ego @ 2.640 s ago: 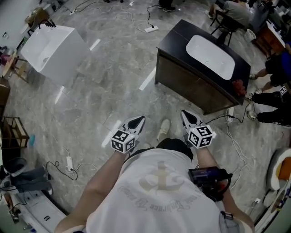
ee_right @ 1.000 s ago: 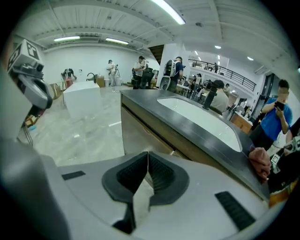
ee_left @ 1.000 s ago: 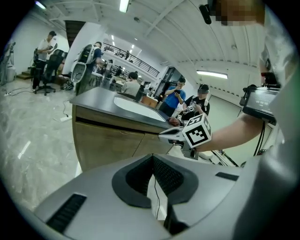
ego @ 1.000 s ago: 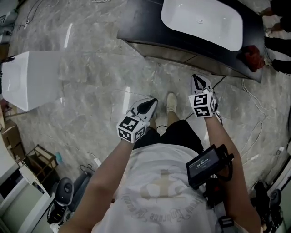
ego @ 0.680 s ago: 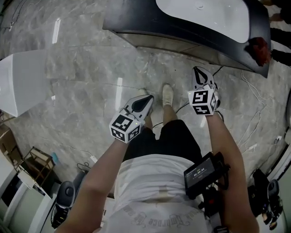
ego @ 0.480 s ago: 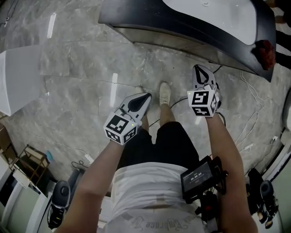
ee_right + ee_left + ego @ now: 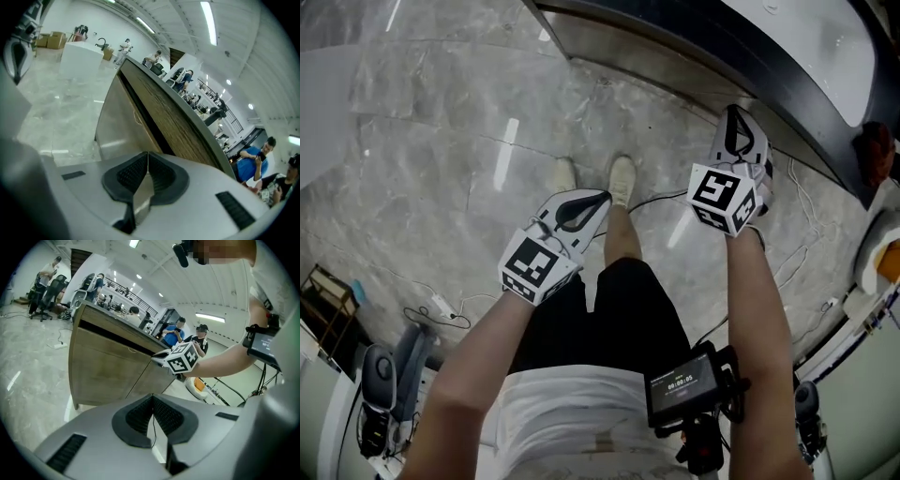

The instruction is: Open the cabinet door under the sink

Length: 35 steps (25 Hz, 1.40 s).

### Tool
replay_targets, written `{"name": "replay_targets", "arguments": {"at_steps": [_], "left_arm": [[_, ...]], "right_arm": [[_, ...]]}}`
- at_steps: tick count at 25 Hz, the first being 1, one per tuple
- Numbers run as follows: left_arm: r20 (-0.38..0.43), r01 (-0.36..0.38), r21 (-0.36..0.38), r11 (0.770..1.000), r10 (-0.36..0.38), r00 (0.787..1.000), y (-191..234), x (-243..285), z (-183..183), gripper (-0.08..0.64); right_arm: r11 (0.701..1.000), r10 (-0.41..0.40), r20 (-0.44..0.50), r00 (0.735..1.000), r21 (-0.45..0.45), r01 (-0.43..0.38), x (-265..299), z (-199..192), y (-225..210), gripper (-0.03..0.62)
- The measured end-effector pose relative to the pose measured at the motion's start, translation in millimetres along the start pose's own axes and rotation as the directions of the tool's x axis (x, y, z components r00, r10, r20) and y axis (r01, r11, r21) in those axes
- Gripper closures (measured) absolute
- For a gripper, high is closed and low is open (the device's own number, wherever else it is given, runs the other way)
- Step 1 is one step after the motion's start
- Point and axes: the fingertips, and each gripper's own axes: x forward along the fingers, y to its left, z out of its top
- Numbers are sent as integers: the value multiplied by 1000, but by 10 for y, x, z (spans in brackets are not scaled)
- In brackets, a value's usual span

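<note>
The cabinet door (image 7: 105, 376) under the sink (image 7: 825, 42) is a wood-grain panel, shut and flush with the panel beside it, with a thin seam between the two. A small pull (image 7: 133, 350) sits near its upper edge, just under the dark gap below the worktop (image 7: 741, 70). In the right gripper view the same door (image 7: 117, 124) shows pale with glare, running away at a slant. From the head view only the top of the cabinet shows at the upper edge, with the white sink set into the dark worktop and a red thing (image 7: 874, 148) lying on its right end.

The right gripper (image 7: 734, 114) hangs in front of the cabinet, near it but not touching. Its fingers (image 7: 140, 173) are clenched together with nothing between them. The left gripper (image 7: 598, 197) is lower in the head view and further from the cabinet, pointing over the person's shoes (image 7: 622, 178). Its fingers (image 7: 161, 413) are also pressed closed and empty. The left gripper view catches the right gripper's marker cube (image 7: 182, 358) against the cabinet front.

A black device with a lit screen (image 7: 682, 386) rides on the right forearm. A cable (image 7: 661, 199) trails across the grey marble floor (image 7: 441, 187). Beyond the cabinet, people (image 7: 177, 336) stand in a bright hall, and a white unit (image 7: 82, 58) stands on the floor well apart.
</note>
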Motion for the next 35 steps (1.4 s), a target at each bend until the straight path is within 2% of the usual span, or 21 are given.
{"name": "replay_targets", "arguments": {"at_steps": [3, 7, 8, 11, 15, 19, 22, 27, 35], "left_arm": [[-5, -8, -10, 1000, 8, 1000, 26, 33, -174, 551], [-16, -11, -33, 999, 11, 1000, 201, 8, -296, 549], [-19, -14, -40, 999, 13, 1000, 235, -4, -314, 549], [-6, -21, -53, 998, 20, 1000, 257, -10, -323, 549], [-2, -18, -63, 998, 18, 1000, 222, -8, -383, 549], [-3, -15, -80, 997, 15, 1000, 222, -32, -466, 549], [-2, -10, -90, 996, 9, 1000, 228, -79, -495, 549], [1, -7, -106, 994, 7, 1000, 223, -108, -512, 549], [10, 12, -126, 992, -11, 1000, 218, -129, -567, 549]], "right_arm": [[998, -53, 11, 999, -45, 53, 116, -14, -10, 575], [990, -71, -8, 997, -126, 69, 306, 53, 80, 572], [986, -75, -12, 997, -152, 72, 338, 71, 99, 557], [973, -91, -27, 996, -214, 83, 397, 43, 157, 438], [946, -151, -39, 988, -296, 133, 454, 18, 183, 369], [905, -245, -46, 968, -370, 211, 520, 29, 124, 357], [887, -281, -66, 957, -398, 233, 631, -29, 97, 351], [853, -312, -63, 948, -458, 250, 724, -71, 78, 350], [835, -306, -100, 947, -506, 217, 768, -46, 111, 323]]}}
